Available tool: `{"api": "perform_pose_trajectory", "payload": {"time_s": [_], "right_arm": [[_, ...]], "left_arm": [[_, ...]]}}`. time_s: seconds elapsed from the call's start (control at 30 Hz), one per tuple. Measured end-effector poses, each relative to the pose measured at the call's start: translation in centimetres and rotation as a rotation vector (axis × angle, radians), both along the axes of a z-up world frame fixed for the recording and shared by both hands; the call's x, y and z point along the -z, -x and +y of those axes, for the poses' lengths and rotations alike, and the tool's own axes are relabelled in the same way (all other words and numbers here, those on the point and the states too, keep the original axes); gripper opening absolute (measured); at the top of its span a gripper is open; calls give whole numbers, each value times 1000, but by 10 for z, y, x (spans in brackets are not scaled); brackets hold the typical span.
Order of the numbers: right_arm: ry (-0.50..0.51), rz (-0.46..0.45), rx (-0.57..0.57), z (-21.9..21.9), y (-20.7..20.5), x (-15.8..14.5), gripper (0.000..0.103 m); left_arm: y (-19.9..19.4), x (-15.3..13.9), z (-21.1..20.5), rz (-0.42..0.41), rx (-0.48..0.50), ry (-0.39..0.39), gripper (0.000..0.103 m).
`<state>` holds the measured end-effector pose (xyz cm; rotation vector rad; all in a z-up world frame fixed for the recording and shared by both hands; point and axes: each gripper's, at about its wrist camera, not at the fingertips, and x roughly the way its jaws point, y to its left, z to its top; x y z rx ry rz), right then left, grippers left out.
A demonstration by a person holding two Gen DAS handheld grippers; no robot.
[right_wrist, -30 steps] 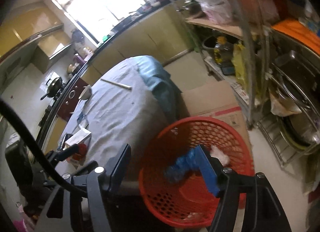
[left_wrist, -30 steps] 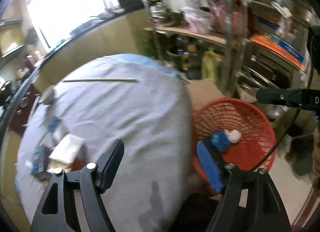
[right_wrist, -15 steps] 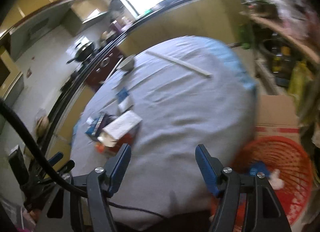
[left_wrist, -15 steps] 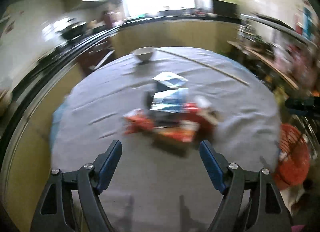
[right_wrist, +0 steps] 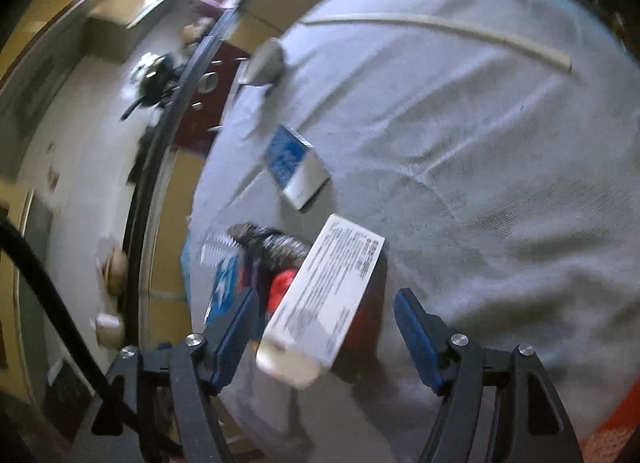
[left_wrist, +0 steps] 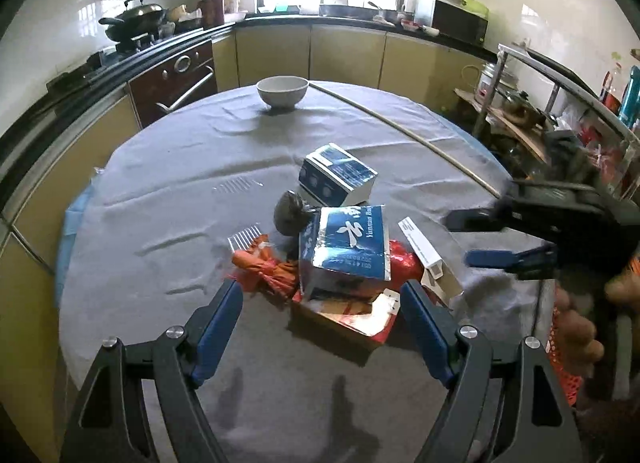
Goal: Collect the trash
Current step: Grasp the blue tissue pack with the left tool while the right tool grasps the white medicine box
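A pile of trash lies mid-table on the grey cloth [left_wrist: 168, 183]: a blue carton [left_wrist: 344, 251], a blue-and-white box [left_wrist: 338, 177], a black crumpled bag [left_wrist: 290, 211], an orange-red wrapper [left_wrist: 264, 269], a flat red carton [left_wrist: 352, 315] and a long white box [left_wrist: 426, 255]. My left gripper [left_wrist: 322, 327] stands open just short of the pile, holding nothing. My right gripper [left_wrist: 470, 238] comes in from the right. Its jaws [right_wrist: 324, 327] are opening. The long white box [right_wrist: 324, 303] lies ahead in their gap, untouched by the pads.
A white bowl [left_wrist: 282, 91] and a long pale stick [left_wrist: 400, 131] lie at the table's far side. The red mesh basket [right_wrist: 612, 439] is off the table's edge at lower right. Kitchen counters and a stove ring the back; a metal shelf [left_wrist: 560, 75] stands at right.
Both grippers swung away from the red basket, which holds a blue item and a white wad, and back over the table to the trash pile. Both stayed empty.
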<state>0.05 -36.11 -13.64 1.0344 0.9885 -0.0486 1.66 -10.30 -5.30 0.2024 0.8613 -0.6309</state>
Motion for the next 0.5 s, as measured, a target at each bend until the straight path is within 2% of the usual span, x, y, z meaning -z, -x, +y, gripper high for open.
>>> {"api": "perform_pose_trajectory", "payload": {"time_s": [0.1,0.27,0.3,0.37,0.5], "right_arm": [[-50,47,-1,5,-21,15,75],[6,67,-20,17,-39,23,74],[17,62,-25,17,-38,24,65],[25,54,-28,14,-32,24,56],[32,7,-7,0,-6,19,53]], "left_arm": [[-3,4,6,21,5,12,82],[-8,4,9,38,6,11,82],[-9,3,5,48,21,14,82],[-11,4,-5,62,51,18,82],[-20,15,-30,80,75,-2,82]]}}
